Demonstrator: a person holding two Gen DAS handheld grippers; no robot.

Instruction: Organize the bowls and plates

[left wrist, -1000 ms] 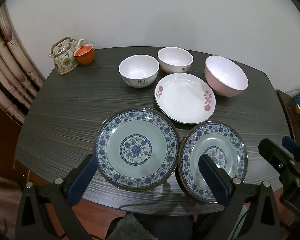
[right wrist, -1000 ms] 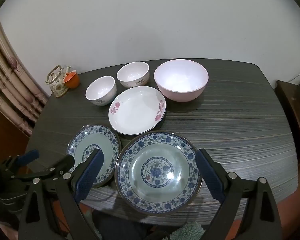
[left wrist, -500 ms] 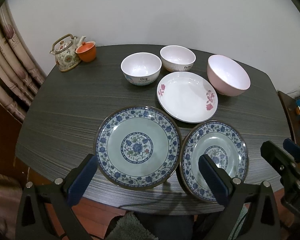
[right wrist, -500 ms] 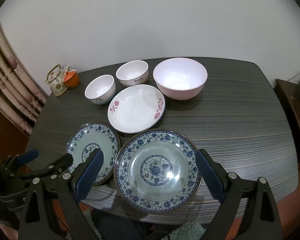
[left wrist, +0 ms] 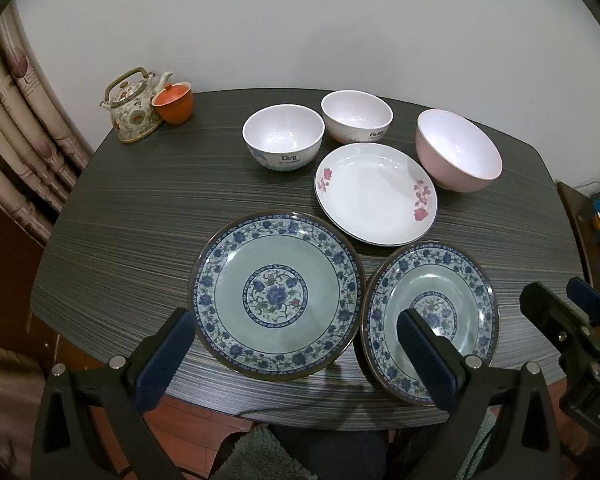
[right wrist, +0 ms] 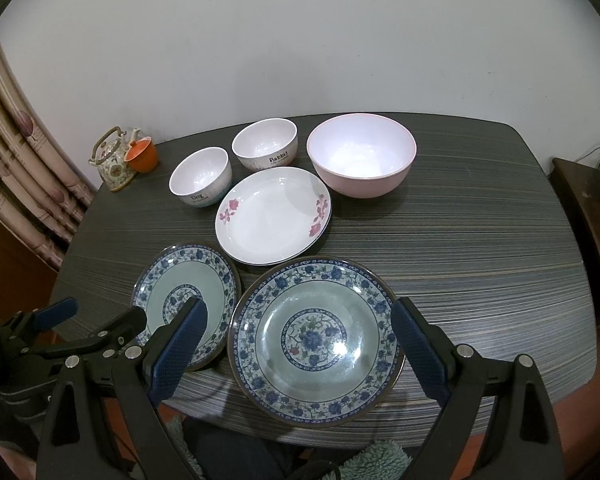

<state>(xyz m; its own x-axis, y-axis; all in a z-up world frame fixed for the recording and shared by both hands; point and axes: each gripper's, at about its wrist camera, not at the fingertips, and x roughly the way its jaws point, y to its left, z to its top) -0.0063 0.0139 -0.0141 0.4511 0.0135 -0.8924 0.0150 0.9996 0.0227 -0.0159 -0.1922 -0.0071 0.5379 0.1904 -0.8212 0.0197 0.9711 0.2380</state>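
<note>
Three bowls [left wrist: 283, 136] behind – three plates [left wrist: 275, 294] (all upright) in front.

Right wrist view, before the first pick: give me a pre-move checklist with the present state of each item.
1. Right hand-held gripper open: ok, fingers spread wide, nothing between them.
2. Left hand-held gripper open: ok, nothing held.
3. Near blue-patterned plate lies flat on the table, in front of the right gripper: ok.
4. Second blue-patterned plate clear of its neighbour: cannot tell, rims look very close.
5. Pink bowl and white floral plate unstacked: ok.
</note>
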